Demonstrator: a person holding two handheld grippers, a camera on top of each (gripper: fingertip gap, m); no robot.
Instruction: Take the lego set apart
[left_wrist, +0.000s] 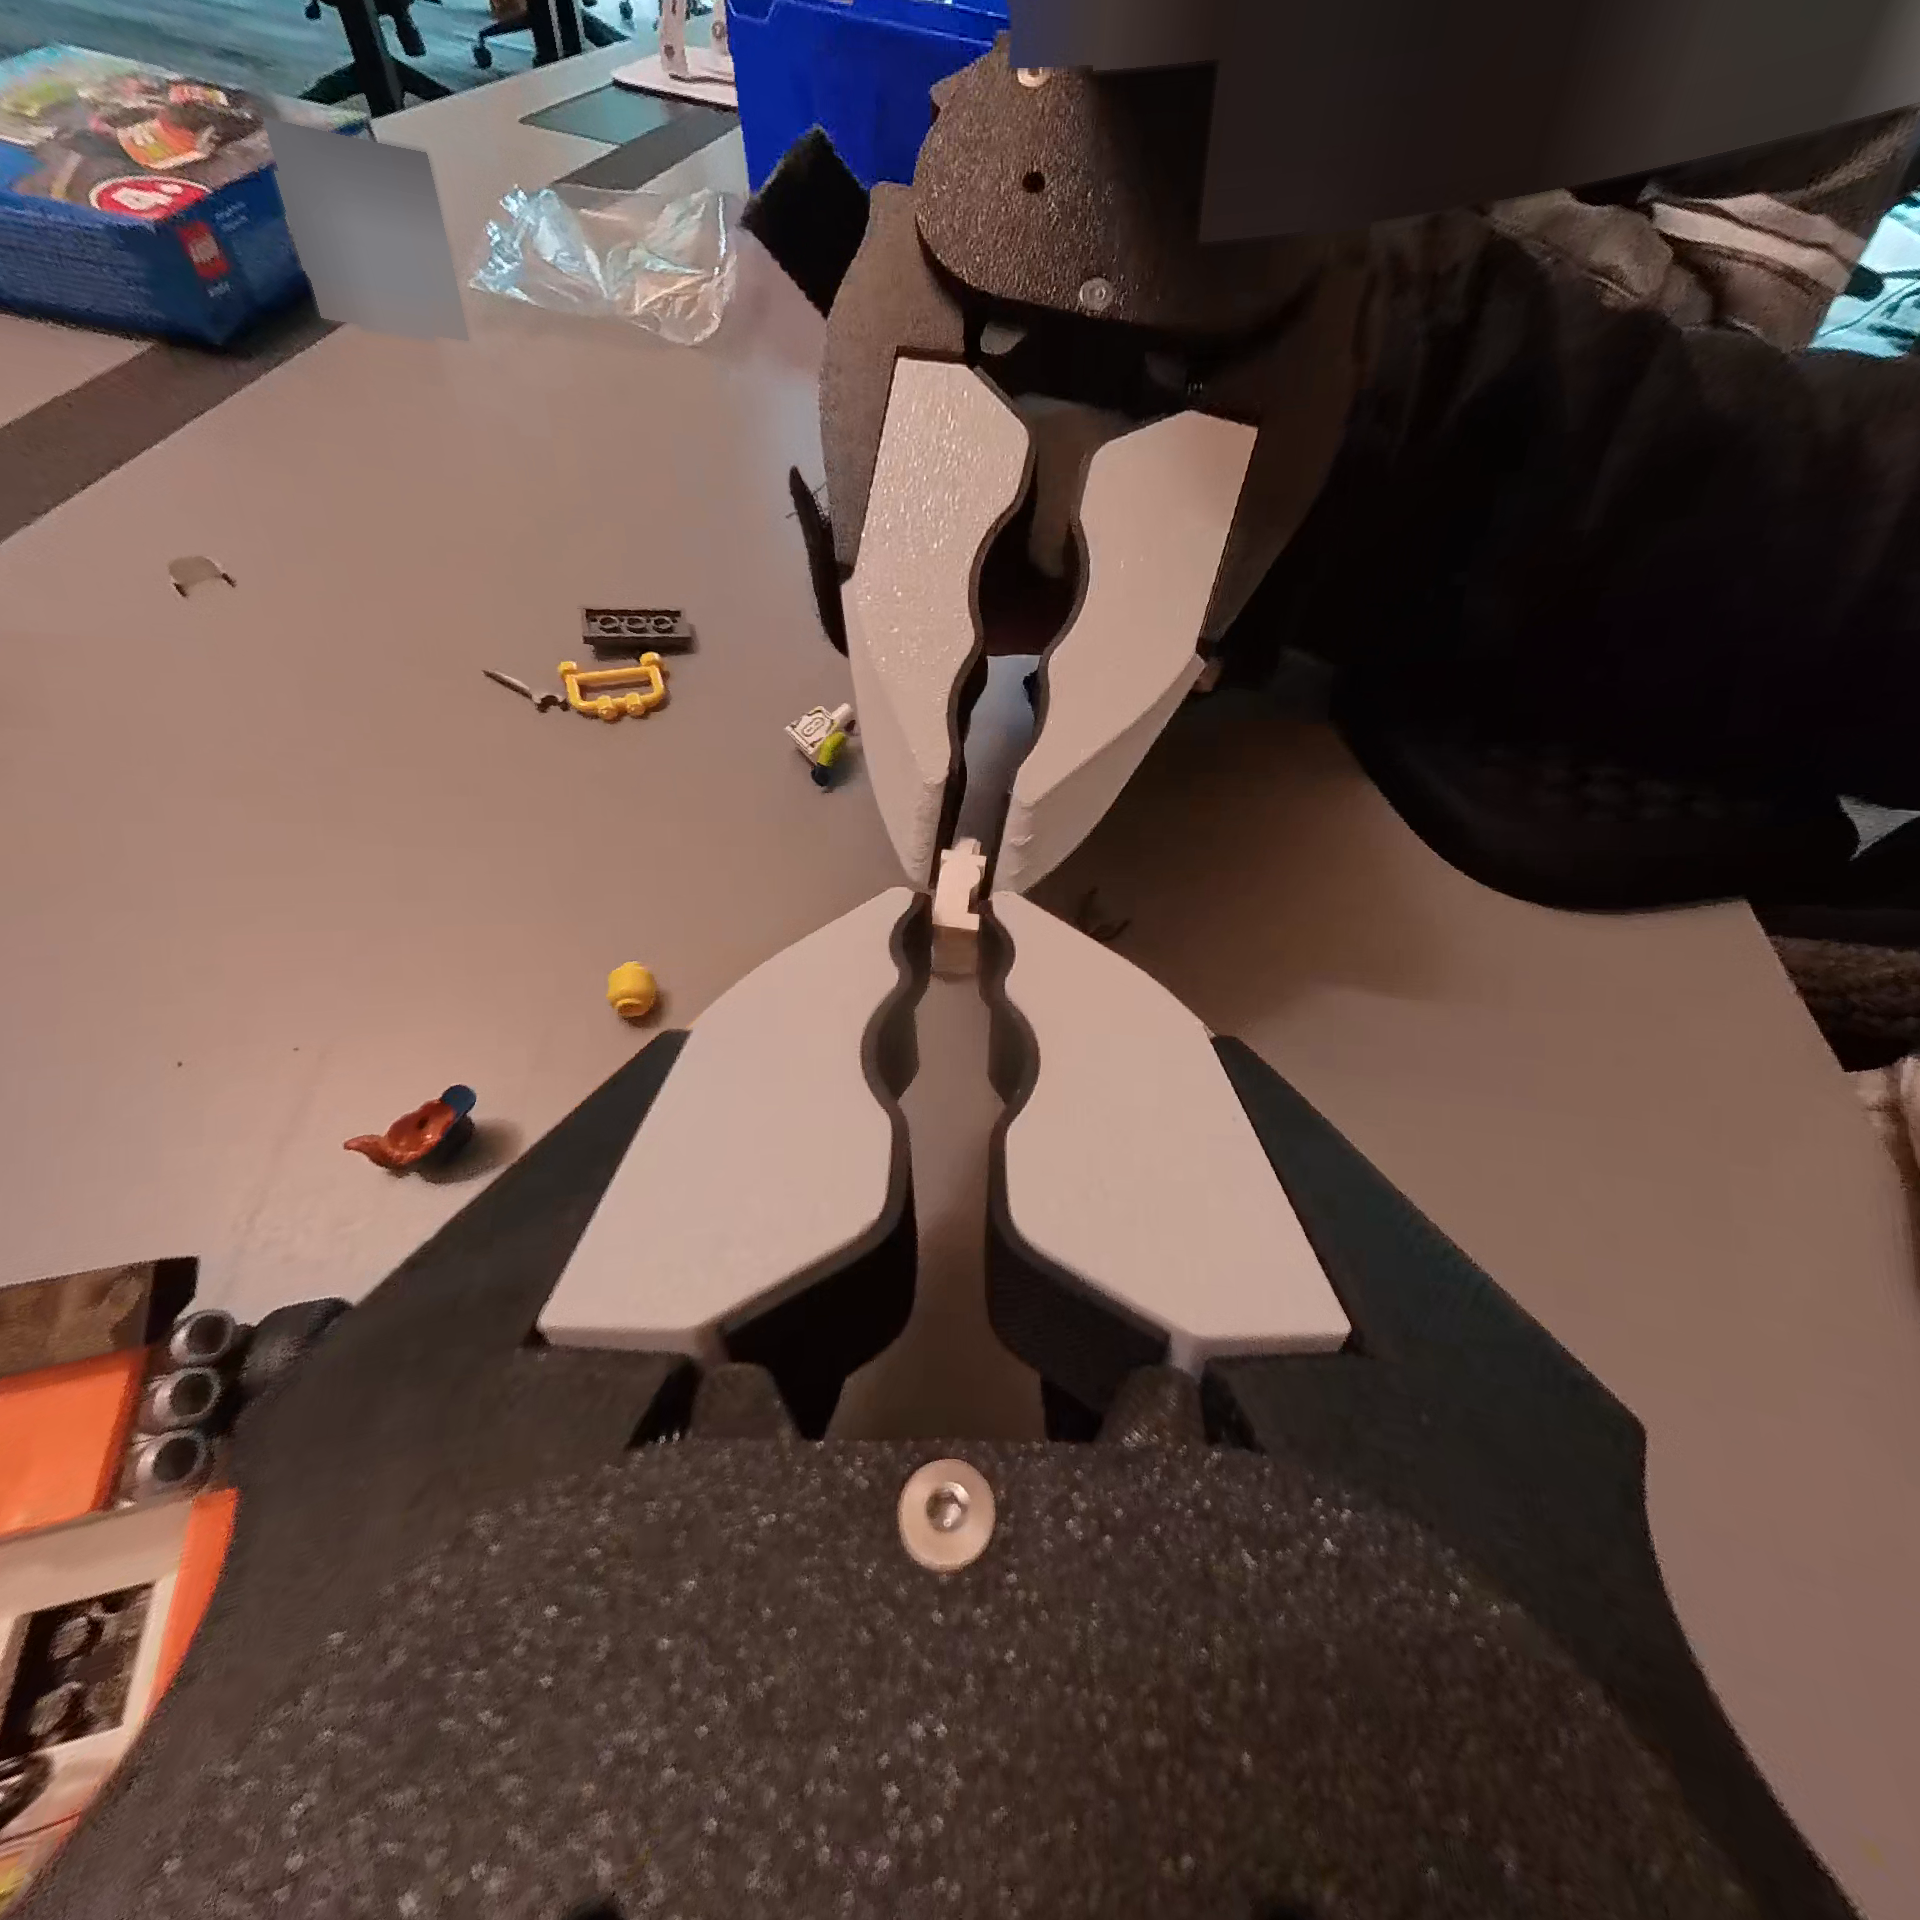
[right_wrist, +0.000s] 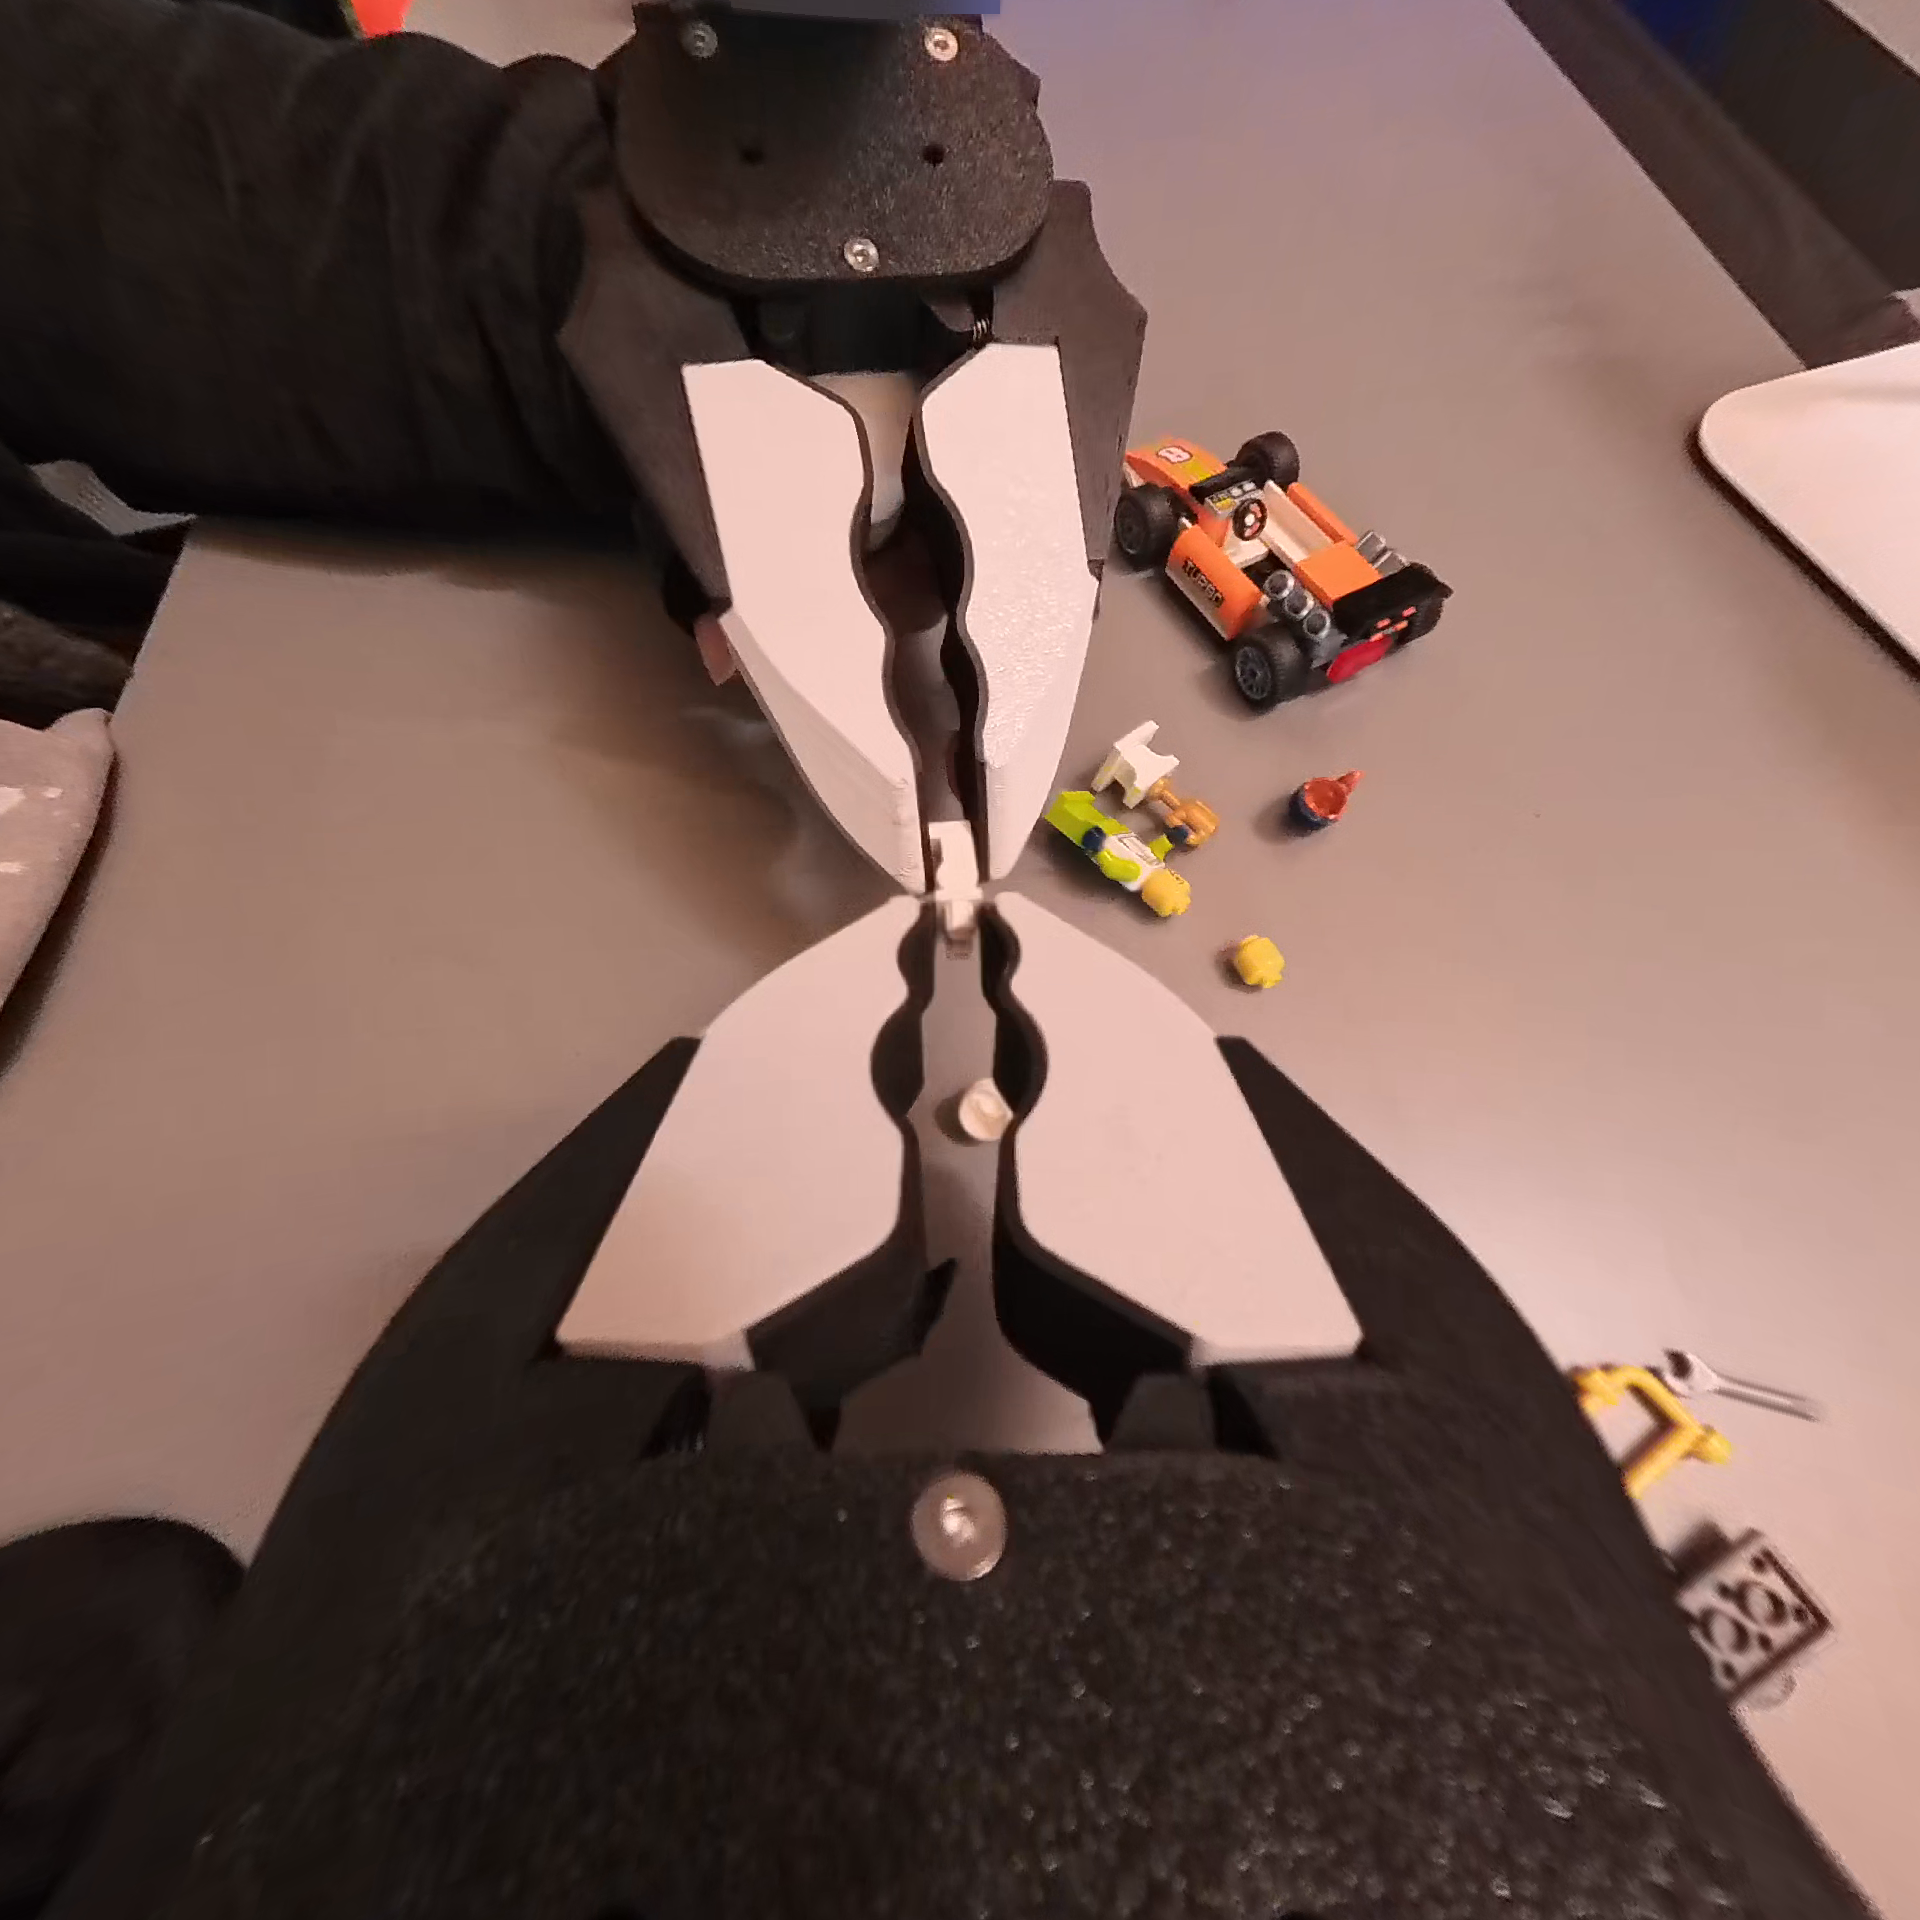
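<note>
White lego piece, tiny two-part stack, pinched tip to tip above the grey table between left gripper and right gripper, both nearly closed on opposite ends of it. Rigid, very light, smooth plastic, so likely to slip or pop loose; best gripped low on flat side walls, one part per gripper, then pulled straight apart. Orange race car mostly assembled, well off to the side; minifigure, yellow head, yellow frame, dark plate loose around.
</note>
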